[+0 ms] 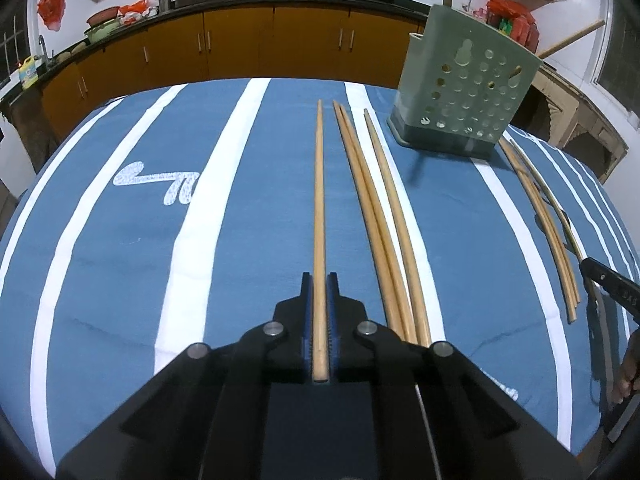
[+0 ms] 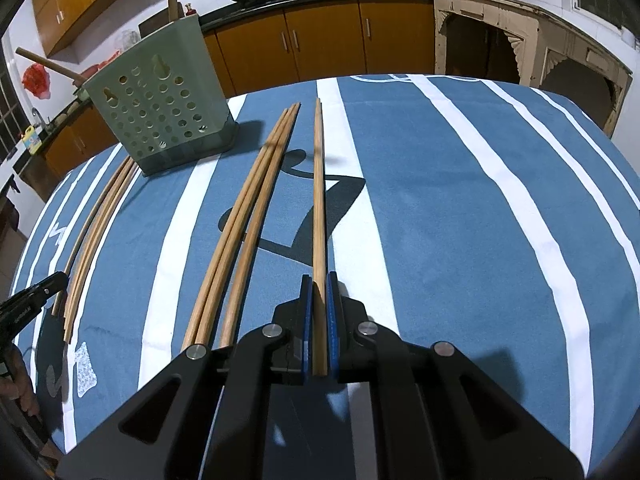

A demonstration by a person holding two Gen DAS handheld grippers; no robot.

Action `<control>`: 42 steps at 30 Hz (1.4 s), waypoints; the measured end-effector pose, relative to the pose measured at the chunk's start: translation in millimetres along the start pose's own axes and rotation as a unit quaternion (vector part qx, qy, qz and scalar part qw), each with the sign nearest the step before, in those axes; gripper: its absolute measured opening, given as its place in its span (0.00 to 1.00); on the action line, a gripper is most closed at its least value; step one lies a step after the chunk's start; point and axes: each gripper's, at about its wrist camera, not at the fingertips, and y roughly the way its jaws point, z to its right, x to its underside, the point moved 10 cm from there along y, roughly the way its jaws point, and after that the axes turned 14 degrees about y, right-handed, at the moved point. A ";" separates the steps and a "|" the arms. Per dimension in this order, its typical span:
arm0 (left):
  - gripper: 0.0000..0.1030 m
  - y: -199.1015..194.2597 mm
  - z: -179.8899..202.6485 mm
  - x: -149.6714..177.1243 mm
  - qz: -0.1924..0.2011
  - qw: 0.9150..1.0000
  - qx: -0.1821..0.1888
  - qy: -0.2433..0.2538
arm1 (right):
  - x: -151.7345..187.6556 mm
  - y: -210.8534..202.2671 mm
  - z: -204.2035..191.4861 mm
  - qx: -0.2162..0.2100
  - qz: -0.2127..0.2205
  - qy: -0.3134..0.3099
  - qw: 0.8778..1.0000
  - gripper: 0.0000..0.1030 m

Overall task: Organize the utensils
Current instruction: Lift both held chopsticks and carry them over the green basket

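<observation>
My left gripper point(image 1: 319, 278) is shut on a long wooden chopstick point(image 1: 319, 200) that points forward over the blue striped tablecloth. Three more chopsticks point(image 1: 376, 208) lie just right of it. My right gripper point(image 2: 319, 278) is shut on another wooden chopstick point(image 2: 319, 192); three chopsticks point(image 2: 256, 208) lie to its left. A green perforated utensil holder point(image 1: 466, 88) stands at the far right in the left view and at the far left in the right wrist view point(image 2: 160, 112), with wooden sticks in it.
Another bunch of chopsticks point(image 1: 540, 216) lies beside the holder; it also shows in the right wrist view point(image 2: 96, 224). The other gripper's tip shows at each view's edge point(image 1: 608, 280) point(image 2: 36, 296). The table's far edge point(image 1: 280, 80) faces orange kitchen cabinets point(image 1: 240, 44).
</observation>
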 end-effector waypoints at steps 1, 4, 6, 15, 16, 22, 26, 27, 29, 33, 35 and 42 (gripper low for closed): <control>0.08 -0.9 0.6 1.0 0.001 1.000 0.002 0.001 | 0.4 -0.3 0.1 -0.001 0.000 0.000 1.000 0.08; 0.10 -4.4 3.1 5.0 0.006 1.000 0.007 0.002 | 4.1 -3.0 1.0 -0.010 -0.002 0.003 1.000 0.08; 0.10 -6.3 4.7 7.2 0.008 1.000 0.008 0.001 | 6.6 -4.9 1.9 -0.011 -0.001 0.003 1.000 0.08; 0.08 -11.5 8.2 13.1 0.018 1.000 -0.005 0.005 | 12.2 -8.3 2.4 -0.006 0.009 -0.003 1.000 0.08; 0.08 -11.9 7.9 13.1 0.018 1.000 -0.003 0.004 | 11.6 -8.4 2.8 -0.007 0.007 0.000 1.000 0.08; 0.07 -29.2 -2.6 3.1 0.033 0.999 0.002 0.002 | -5.4 -39.1 2.1 -0.021 0.055 0.004 0.998 0.07; 0.07 -57.5 -8.7 -15.7 0.077 0.997 -0.007 0.008 | -25.2 -64.1 0.5 -0.032 0.096 0.008 0.995 0.07; 0.07 -64.8 -9.6 -20.3 0.088 0.996 -0.009 0.010 | -28.9 -67.8 0.2 -0.035 0.103 0.010 0.994 0.07; 0.07 -79.2 -12.9 -30.5 0.111 0.994 -0.012 0.010 | -37.9 -77.7 -0.6 -0.041 0.121 0.013 0.992 0.07; 0.07 -104.3 -20.0 -49.5 0.152 0.988 -0.013 -0.001 | -50.8 -93.0 -0.8 -0.050 0.148 0.019 0.988 0.07; 0.07 -115.5 -24.2 -58.9 0.171 0.985 -0.013 -0.010 | -56.9 -99.2 -1.7 -0.054 0.159 0.021 0.986 0.07; 0.07 -144.4 -32.1 -84.9 0.213 0.977 -0.016 -0.022 | -77.2 -117.6 -9.6 -0.069 0.189 0.028 0.979 0.07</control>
